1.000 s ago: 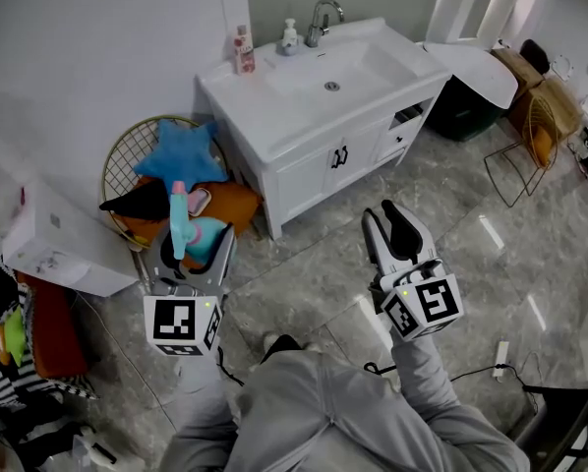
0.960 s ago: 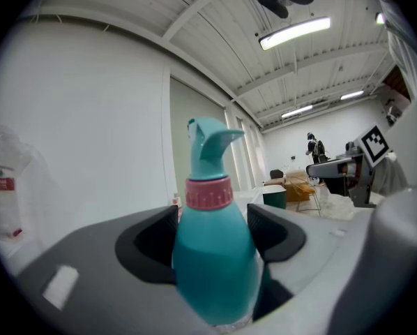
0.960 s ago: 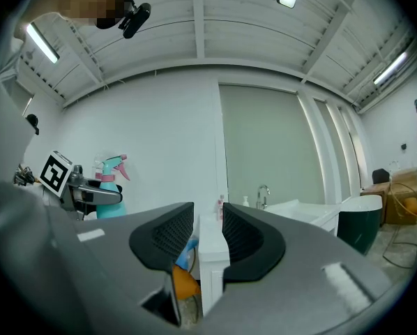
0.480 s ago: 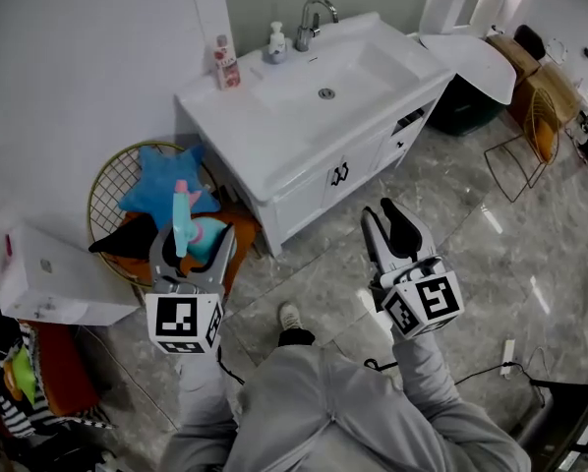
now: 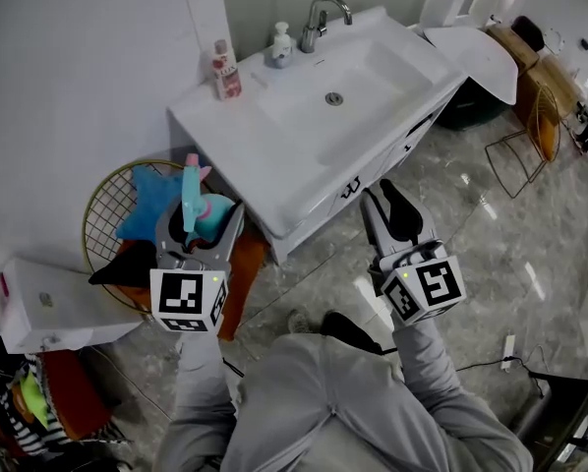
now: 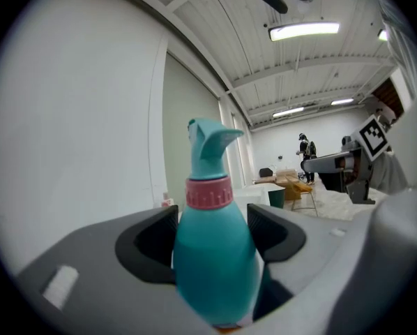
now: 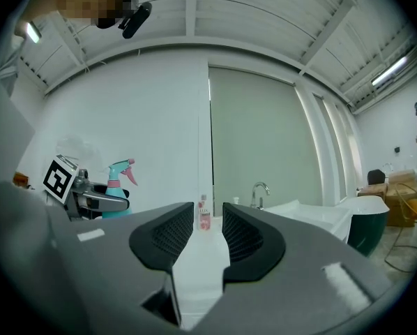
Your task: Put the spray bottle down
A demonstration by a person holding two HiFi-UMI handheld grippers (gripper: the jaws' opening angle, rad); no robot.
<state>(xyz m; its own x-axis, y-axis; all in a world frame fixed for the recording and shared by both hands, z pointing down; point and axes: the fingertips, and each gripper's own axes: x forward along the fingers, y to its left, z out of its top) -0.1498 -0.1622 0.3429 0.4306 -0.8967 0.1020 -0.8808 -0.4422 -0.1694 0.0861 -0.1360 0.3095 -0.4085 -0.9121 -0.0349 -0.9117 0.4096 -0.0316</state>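
Carry step, no set-down yet. Spray bottle upright, clamped in left gripper, left of centre frame. Right gripper empty, slightly parted. Next, probably: reach vanity top, lower upright, release.

**Room & blocks round the sink**

Counter: the near-left strip of the top is bare, and the basin is open from above. A pink bottle takes the far-left corner. Soap bottle & tap line the far edge, w/ the wall close behind. The left gripper w/ spray bottle hangs just off the counter's near-left edge, over the basket. The basket is stuffed w/ cushions, and a box crowds it on the near side. The right gripper is over bare floor. A wire chair stands far right.
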